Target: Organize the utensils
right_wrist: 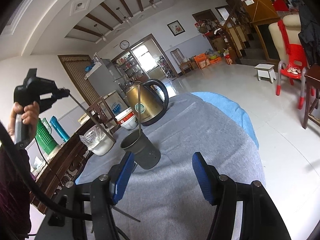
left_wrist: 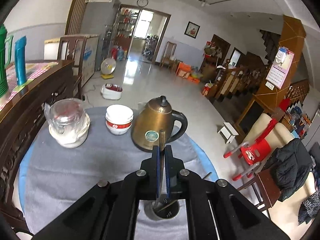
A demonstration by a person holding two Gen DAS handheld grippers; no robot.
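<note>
My left gripper (left_wrist: 162, 150) is shut on a chopstick (left_wrist: 161, 140), held high above the grey perforated utensil holder (left_wrist: 162, 210) directly below it. In the right wrist view the left gripper (right_wrist: 67, 92) holds that chopstick (right_wrist: 90, 116) slanting down toward the holder (right_wrist: 140, 150). One chopstick (right_wrist: 139, 108) stands upright in the holder. My right gripper (right_wrist: 162, 172) is open and empty, just in front of the holder. Another chopstick (right_wrist: 126, 214) lies on the grey cloth near my right gripper's left finger.
On the round table's grey cloth (right_wrist: 180, 180) stand a brass kettle (left_wrist: 158, 124), stacked white bowls (left_wrist: 119, 119) and a plastic-wrapped jar in a white bowl (left_wrist: 68, 124). A dark wooden sideboard (left_wrist: 30, 104) is at left; a red chair (left_wrist: 252, 154) at right.
</note>
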